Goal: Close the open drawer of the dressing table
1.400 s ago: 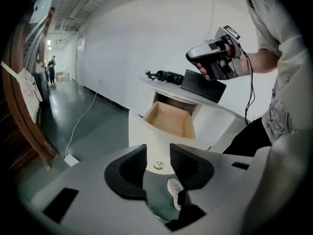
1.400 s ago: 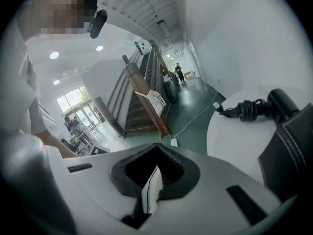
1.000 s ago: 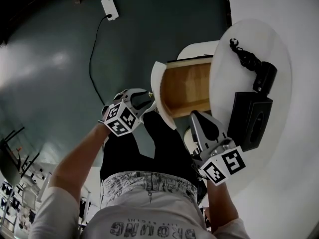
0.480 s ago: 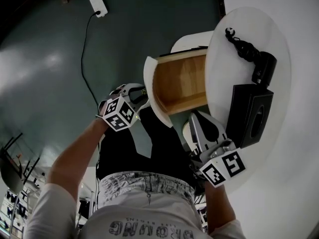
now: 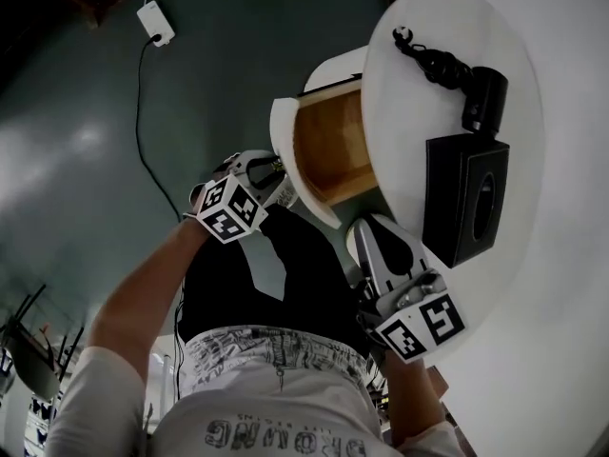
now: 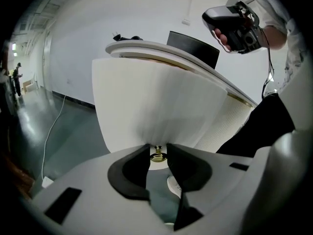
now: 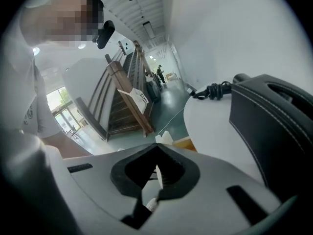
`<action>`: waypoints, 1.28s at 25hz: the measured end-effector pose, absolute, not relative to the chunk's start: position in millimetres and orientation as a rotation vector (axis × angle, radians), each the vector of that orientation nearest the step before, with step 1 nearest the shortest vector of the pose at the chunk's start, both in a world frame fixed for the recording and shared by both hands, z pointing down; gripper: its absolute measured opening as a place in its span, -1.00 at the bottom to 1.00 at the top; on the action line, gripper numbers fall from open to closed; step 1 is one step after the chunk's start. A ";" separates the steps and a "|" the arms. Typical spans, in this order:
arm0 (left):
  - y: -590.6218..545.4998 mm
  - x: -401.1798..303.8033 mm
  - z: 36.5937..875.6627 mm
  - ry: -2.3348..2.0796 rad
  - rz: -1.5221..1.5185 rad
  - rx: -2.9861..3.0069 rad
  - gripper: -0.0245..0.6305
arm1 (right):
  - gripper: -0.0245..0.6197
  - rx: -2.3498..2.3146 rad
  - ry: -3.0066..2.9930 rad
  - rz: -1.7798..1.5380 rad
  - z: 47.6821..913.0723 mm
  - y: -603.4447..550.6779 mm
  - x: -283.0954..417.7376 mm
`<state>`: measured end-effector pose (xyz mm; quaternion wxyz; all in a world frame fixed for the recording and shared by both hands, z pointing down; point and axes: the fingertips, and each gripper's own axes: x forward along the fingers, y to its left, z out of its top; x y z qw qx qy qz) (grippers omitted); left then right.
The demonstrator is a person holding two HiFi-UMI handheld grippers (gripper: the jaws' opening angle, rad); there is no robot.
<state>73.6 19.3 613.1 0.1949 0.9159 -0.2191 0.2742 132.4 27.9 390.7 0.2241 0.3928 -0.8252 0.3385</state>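
left claw [image 6: 157, 149]: jaws just closing, now clamped on brass knob [image 6: 157, 156] | drawer [image 6: 161, 106]: open, white front just far of left claw | right claw [image 7: 156, 148]: shut, empty

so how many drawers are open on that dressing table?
1: the drawer juts from under the round tabletop, with a brass knob on its curved front. Lower ones, if any, would be hidden.
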 end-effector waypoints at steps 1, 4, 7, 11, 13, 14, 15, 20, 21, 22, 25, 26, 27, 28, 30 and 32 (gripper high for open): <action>15.6 79.1 612.6 -0.603 0.763 2.580 -0.55 | -0.90 1.104 -2.273 0.935 390.9 29.0 135.4; 7.6 93.2 610.3 -0.573 0.738 2.610 -0.55 | -0.90 1.154 -2.260 0.931 391.4 33.8 141.6; -1.5 105.9 609.8 -0.551 0.704 2.642 -0.55 | -0.90 1.210 -2.259 0.918 394.6 33.7 148.6; -11.4 122.3 608.4 -0.526 0.665 2.683 -0.55 | -0.90 1.281 -2.257 0.911 400.6 35.6 157.9; -15.2 128.1 607.6 -0.519 0.648 2.701 -0.55 | -0.90 1.304 -2.259 0.906 403.1 37.4 160.9; -16.9 130.6 607.4 -0.518 0.640 2.710 -0.55 | -0.90 1.315 -2.260 0.904 404.1 38.4 162.3; -18.3 133.0 607.2 -0.518 0.634 2.717 -0.55 | -0.90 1.326 -2.260 0.903 404.9 39.5 164.0; -27.7 148.5 605.9 -0.522 0.613 2.748 -0.56 | -0.90 1.384 -2.264 0.890 407.4 43.9 173.8; -29.6 152.1 605.5 -0.521 0.611 2.754 -0.55 | -0.90 1.390 -2.263 0.889 408.2 44.9 175.2; -31.5 155.5 605.2 -0.521 0.608 2.759 -0.55 | -0.90 1.394 -2.264 0.889 409.0 45.7 176.3; -38.3 166.0 604.7 -0.518 0.598 2.775 -0.56 | -0.90 1.412 -2.267 0.888 410.0 47.7 179.1; -40.6 169.9 604.5 -0.516 0.593 2.782 -0.56 | -0.90 1.419 -2.267 0.889 410.6 48.8 180.2; -43.1 173.7 604.2 -0.516 0.588 2.789 -0.56 | -0.90 1.425 -2.267 0.893 411.9 50.1 181.0; -45.8 177.5 603.9 -0.517 0.583 2.796 -0.56 | -0.90 1.428 -2.267 0.899 413.8 51.8 181.2; -51.3 185.5 603.2 -0.518 0.577 2.812 -0.56 | -0.90 1.434 -2.264 0.912 418.6 55.7 180.8; -56.1 193.8 602.4 -0.513 0.576 2.826 -0.56 | -0.90 1.441 -2.260 0.919 422.5 59.0 180.6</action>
